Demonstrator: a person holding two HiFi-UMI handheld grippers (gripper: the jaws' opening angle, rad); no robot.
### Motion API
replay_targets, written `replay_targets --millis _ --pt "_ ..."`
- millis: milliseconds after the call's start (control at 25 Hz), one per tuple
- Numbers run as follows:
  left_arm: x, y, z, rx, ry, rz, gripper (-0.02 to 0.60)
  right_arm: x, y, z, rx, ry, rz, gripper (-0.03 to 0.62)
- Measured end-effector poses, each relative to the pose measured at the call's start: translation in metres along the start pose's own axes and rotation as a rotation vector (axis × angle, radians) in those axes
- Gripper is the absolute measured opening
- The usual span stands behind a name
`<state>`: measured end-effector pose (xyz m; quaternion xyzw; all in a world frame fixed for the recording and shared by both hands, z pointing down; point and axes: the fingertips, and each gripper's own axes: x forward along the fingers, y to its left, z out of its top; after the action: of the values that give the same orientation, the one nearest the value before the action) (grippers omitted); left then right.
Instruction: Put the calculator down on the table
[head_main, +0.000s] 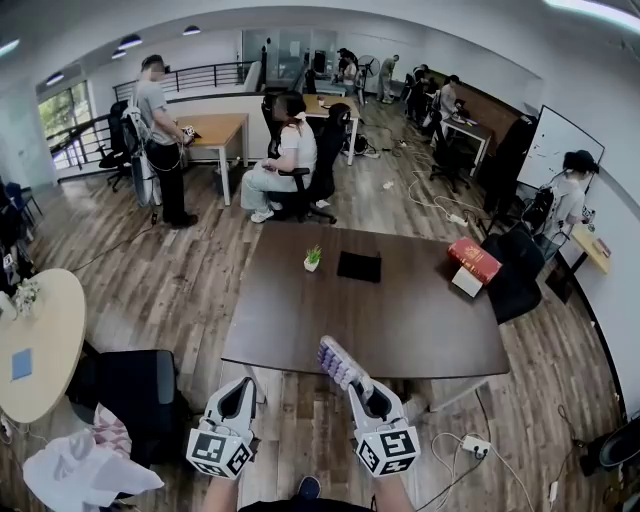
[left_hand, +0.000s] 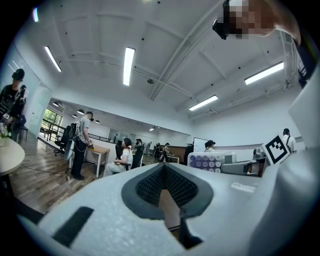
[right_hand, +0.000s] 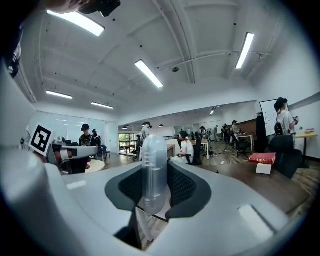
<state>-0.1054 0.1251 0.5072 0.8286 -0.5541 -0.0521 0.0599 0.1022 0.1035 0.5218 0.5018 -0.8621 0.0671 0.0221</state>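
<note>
The calculator (head_main: 340, 362), white with rows of round purple keys, is held out over the near edge of the dark brown table (head_main: 400, 320). My right gripper (head_main: 358, 388) is shut on its near end. In the right gripper view the calculator (right_hand: 153, 170) stands edge-on between the black pads, with the table (right_hand: 260, 185) ahead to the right. My left gripper (head_main: 243, 388) hangs beside it, short of the table's edge, shut with nothing in it. From the left gripper view (left_hand: 167, 192) the calculator (left_hand: 210, 161) shows off to the right.
On the table stand a small potted plant (head_main: 312, 258), a black pad (head_main: 359, 266) and a red book (head_main: 474, 260) on a white box (head_main: 466, 281). A black chair (head_main: 515, 270) is at its right side, a round pale table (head_main: 40, 340) to the left. A power strip (head_main: 475, 445) lies on the floor.
</note>
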Motion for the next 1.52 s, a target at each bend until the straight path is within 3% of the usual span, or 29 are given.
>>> replay_targets --millis 760,960,1520 --pt "0.024 -0.006 -0.013 -0.001 0.013 0.028 -0.005 0.012 -0.03 -0.007 0.047 -0.001 0.022 0.118" --pt "0.051 0.007 -0.019 -0.035 0.002 0.013 -0.005 0.029 -0.047 -0.01 0.035 0.001 -0.004 0.118" --pt "0.153 0.07 -0.011 -0.016 0.002 0.002 -0.005 0.123 -0.096 0.009 0.044 -0.021 -0.054 0.118"
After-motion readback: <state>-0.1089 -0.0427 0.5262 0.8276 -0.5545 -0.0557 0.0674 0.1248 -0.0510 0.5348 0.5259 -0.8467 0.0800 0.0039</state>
